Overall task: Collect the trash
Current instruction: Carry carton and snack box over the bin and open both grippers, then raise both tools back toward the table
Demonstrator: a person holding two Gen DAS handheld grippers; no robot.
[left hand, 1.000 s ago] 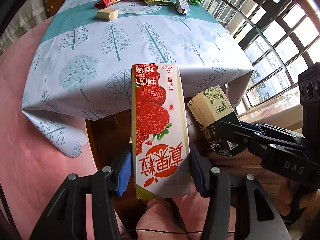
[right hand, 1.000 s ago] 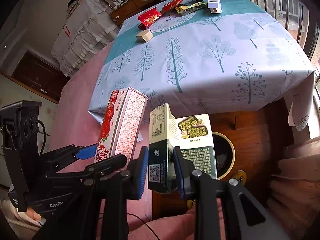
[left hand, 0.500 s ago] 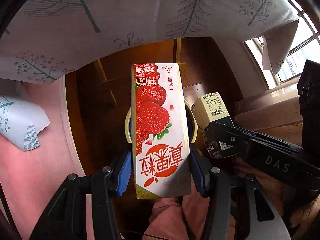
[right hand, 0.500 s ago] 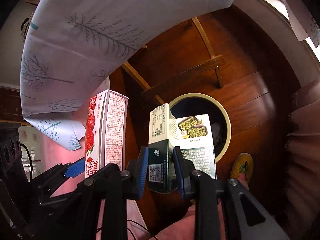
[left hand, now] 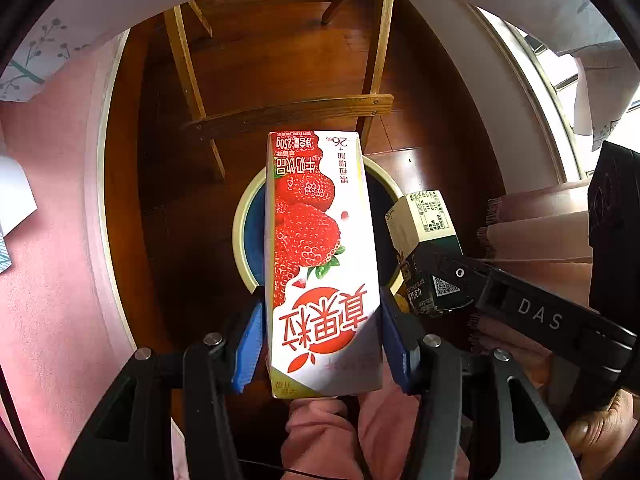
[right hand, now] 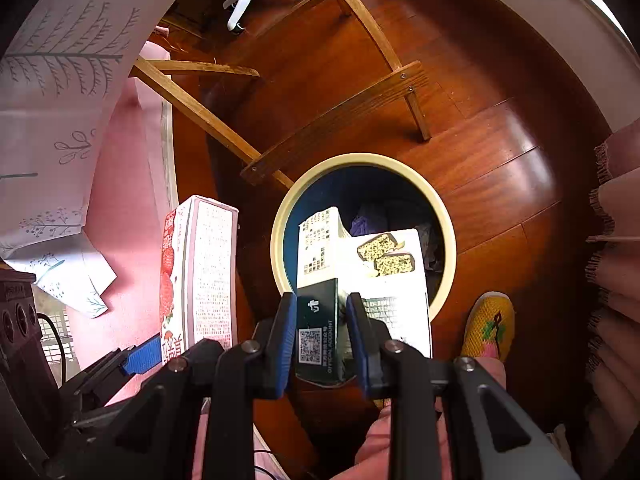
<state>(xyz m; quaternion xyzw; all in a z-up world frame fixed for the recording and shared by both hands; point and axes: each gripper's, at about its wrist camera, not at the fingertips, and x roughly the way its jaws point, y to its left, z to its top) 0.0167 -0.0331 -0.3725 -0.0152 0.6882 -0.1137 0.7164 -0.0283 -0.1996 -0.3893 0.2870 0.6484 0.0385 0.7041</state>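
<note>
My left gripper is shut on a strawberry milk carton, red and white, held upright over a round bin with a cream rim and dark blue inside. My right gripper is shut on a dark green and white snack box with chocolate bars pictured on it, hanging over the same bin. In the right wrist view the strawberry milk carton stands just left of the snack box. In the left wrist view the snack box shows to the right, clamped by the other gripper. Some dark trash lies inside the bin.
The bin stands on a dark wooden floor under the table. Wooden table legs and a crossbar run just behind it. The tree-print tablecloth hangs at the left, over a pink rug. A yellow slipper sits right of the bin.
Both grippers have come down from table height to just above the bin, each still clamping its box. The tabletop has left view; the bin and floor now fill both views.
</note>
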